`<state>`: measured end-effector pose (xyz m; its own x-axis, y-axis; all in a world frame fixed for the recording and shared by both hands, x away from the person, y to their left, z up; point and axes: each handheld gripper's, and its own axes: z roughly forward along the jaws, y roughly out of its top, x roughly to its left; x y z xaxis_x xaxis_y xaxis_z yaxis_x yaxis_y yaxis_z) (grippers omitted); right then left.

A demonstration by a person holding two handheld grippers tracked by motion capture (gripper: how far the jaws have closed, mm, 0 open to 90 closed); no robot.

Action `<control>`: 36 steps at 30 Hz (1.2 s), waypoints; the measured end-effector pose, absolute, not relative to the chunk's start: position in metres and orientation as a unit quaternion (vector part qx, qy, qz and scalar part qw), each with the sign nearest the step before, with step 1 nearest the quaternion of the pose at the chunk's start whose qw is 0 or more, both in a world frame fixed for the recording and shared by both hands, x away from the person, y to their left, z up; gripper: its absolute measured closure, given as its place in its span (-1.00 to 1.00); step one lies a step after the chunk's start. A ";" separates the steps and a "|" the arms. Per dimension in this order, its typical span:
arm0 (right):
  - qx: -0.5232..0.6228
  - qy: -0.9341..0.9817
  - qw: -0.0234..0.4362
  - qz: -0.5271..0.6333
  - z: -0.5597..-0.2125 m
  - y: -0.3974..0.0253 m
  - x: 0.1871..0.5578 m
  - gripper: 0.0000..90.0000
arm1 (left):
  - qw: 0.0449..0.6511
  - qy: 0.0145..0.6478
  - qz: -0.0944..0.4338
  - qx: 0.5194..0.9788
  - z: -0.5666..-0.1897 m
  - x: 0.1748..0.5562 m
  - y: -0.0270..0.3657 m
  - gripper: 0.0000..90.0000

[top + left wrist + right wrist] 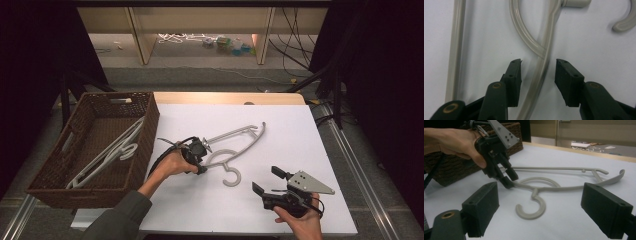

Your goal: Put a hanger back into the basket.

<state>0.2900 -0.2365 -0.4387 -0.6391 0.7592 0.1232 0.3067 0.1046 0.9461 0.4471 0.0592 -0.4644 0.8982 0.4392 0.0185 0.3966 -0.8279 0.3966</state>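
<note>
The left gripper (201,156) is reaching down onto the white table (280,145), its jaws spread and straddling one grey arm of the hanger (235,142) without pinching it; in the left gripper view the gripper (538,71) is showing that arm running up between the two black pads, with clear gaps on both sides. The left hand (172,163) is wrapping the gripper's body from behind, cable trailing off toward the basket.

The hanger is lying flat near the middle of the table, its hook (231,176) curling toward the person's side (the long straight bar is pointing away, toward the far right). In the right gripper view the hanger (564,178) is stretching across the table with the left gripper (509,178) bearing on its near end.

The right gripper (270,181) is hovering just off the table near the front edge, jaws wide apart and gripping nothing, held by the right hand (300,220).

A brown wicker basket (145,130) is sitting at the table's left side, with more pale hangers (107,152) lying inside it.
</note>
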 end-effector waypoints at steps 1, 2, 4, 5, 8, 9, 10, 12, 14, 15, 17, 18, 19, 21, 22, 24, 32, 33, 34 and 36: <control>0.373 0.720 0.209 0.546 -0.438 -0.237 0.289 -0.65 | 0.195 0.229 0.044 0.953 -0.465 0.445 0.059 0.31; 0.372 0.718 0.209 0.549 -0.438 -0.237 0.289 -0.65 | 0.191 0.221 0.045 0.955 -0.464 0.446 0.058 0.34; 0.372 0.721 0.209 0.546 -0.438 -0.237 0.289 -0.65 | 0.185 0.218 0.043 0.957 -0.464 0.446 0.055 0.39; 0.374 0.722 0.207 0.545 -0.438 -0.237 0.290 -0.65 | 0.178 0.211 0.042 0.960 -0.463 0.446 0.054 0.42; 0.374 0.720 0.207 0.547 -0.438 -0.237 0.290 -0.65 | 0.163 0.199 0.039 0.966 -0.461 0.447 0.050 0.54; 0.372 0.721 0.207 0.546 -0.438 -0.237 0.290 -0.65 | 0.158 0.195 0.038 0.967 -0.461 0.448 0.049 0.57; 0.373 0.721 0.207 0.545 -0.438 -0.237 0.289 -0.65 | 0.158 0.193 0.040 0.968 -0.461 0.449 0.049 0.58; 0.372 0.719 0.209 0.549 -0.439 -0.236 0.289 -0.65 | 0.154 0.187 0.037 0.970 -0.460 0.449 0.047 0.66; 0.373 0.719 0.207 0.549 -0.438 -0.237 0.289 -0.65 | 0.150 0.182 0.037 0.971 -0.460 0.448 0.046 0.71; 0.373 0.720 0.200 0.550 -0.438 -0.237 0.289 -0.65 | 0.148 0.177 0.038 0.972 -0.460 0.448 0.045 0.72; 0.374 0.721 0.207 0.545 -0.438 -0.237 0.289 -0.65 | 0.146 0.174 0.035 0.973 -0.460 0.448 0.044 0.74; 0.373 0.722 0.207 0.545 -0.438 -0.237 0.289 -0.65 | 0.144 0.168 0.038 0.974 -0.460 0.448 0.044 0.75; 0.372 0.720 0.201 0.550 -0.438 -0.237 0.289 -0.65 | 0.146 0.164 0.041 0.975 -0.460 0.446 0.044 0.75; 0.372 0.721 0.208 0.547 -0.438 -0.237 0.289 -0.65 | 0.145 0.152 0.047 0.977 -0.460 0.445 0.043 0.77; 0.374 0.721 0.207 0.545 -0.438 -0.237 0.289 -0.65 | 0.145 0.147 0.049 0.977 -0.460 0.445 0.043 0.80; 0.373 0.722 0.207 0.546 -0.438 -0.237 0.289 -0.65 | 0.149 0.147 0.050 0.977 -0.460 0.445 0.044 0.81; 0.373 0.717 0.202 0.553 -0.438 -0.238 0.290 -0.65 | 0.174 0.150 0.055 0.972 -0.453 0.447 0.050 0.81; 0.372 0.714 0.203 0.557 -0.439 -0.237 0.290 -0.65 | 0.177 0.152 0.054 0.971 -0.451 0.446 0.050 0.81; 0.371 0.714 0.203 0.557 -0.439 -0.237 0.289 -0.65 | 0.182 0.152 0.054 0.970 -0.449 0.446 0.052 0.81; 0.372 0.714 0.202 0.557 -0.439 -0.237 0.290 -0.65 | 0.195 0.163 0.057 0.965 -0.445 0.445 0.055 0.81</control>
